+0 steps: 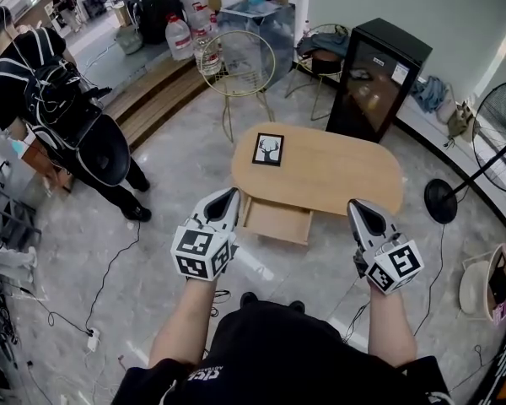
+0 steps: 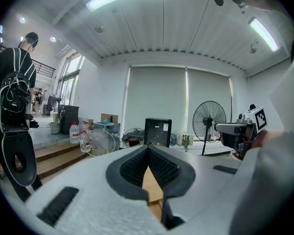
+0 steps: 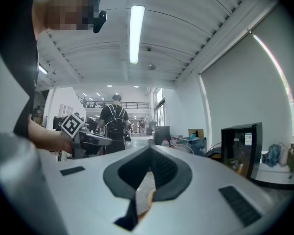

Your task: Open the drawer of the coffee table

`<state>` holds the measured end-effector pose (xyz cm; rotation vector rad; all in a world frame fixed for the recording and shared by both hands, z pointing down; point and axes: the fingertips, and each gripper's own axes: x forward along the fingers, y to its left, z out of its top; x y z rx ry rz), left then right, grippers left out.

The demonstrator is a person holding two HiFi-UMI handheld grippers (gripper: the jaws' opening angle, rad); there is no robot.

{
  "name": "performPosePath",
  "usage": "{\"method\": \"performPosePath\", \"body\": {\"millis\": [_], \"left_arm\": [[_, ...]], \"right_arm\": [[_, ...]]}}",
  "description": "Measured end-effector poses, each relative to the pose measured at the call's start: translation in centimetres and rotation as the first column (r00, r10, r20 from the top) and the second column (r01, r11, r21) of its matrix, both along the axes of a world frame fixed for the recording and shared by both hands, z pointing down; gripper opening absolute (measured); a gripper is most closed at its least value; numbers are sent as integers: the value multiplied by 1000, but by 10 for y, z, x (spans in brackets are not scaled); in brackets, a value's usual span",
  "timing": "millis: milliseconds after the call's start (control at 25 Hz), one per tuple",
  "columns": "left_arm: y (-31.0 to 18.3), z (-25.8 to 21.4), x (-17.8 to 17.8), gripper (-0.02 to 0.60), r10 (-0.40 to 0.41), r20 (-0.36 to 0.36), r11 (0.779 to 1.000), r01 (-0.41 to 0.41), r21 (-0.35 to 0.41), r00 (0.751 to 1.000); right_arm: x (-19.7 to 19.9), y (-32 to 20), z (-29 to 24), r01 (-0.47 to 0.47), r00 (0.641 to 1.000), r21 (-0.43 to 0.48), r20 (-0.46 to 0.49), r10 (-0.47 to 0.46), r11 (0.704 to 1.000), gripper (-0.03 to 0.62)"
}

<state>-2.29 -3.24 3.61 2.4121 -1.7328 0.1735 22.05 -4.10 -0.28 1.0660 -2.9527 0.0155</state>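
The oval wooden coffee table [image 1: 337, 175] stands on the grey floor in the middle of the head view. Its drawer [image 1: 276, 221] is pulled out towards me on the near left side and looks empty inside. My left gripper [image 1: 229, 195] hovers just left of the drawer's front, shut with nothing in it. My right gripper [image 1: 358, 207] hangs near the table's near right edge, also shut and empty. In the left gripper view the shut left gripper [image 2: 148, 149] points over the tabletop. In the right gripper view the right gripper [image 3: 150, 152] is shut too.
A framed deer picture [image 1: 268, 149] lies on the tabletop. Behind the table are a black cabinet [image 1: 377, 76] and a wire chair [image 1: 235, 64]. A floor fan [image 1: 499, 132] stands at right, a basket [image 1: 489, 285] near it. A person with a backpack [image 1: 61, 99] stands at left; cables [image 1: 110, 268] cross the floor.
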Motion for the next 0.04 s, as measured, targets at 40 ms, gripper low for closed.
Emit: {"method": "performPosePath", "body": {"millis": [40], "left_arm": [[1, 0, -1, 9, -5, 0, 1000, 5, 0, 1000]], "right_arm": [[0, 1, 0, 0, 1000, -1, 1, 0, 1000, 2]]}}
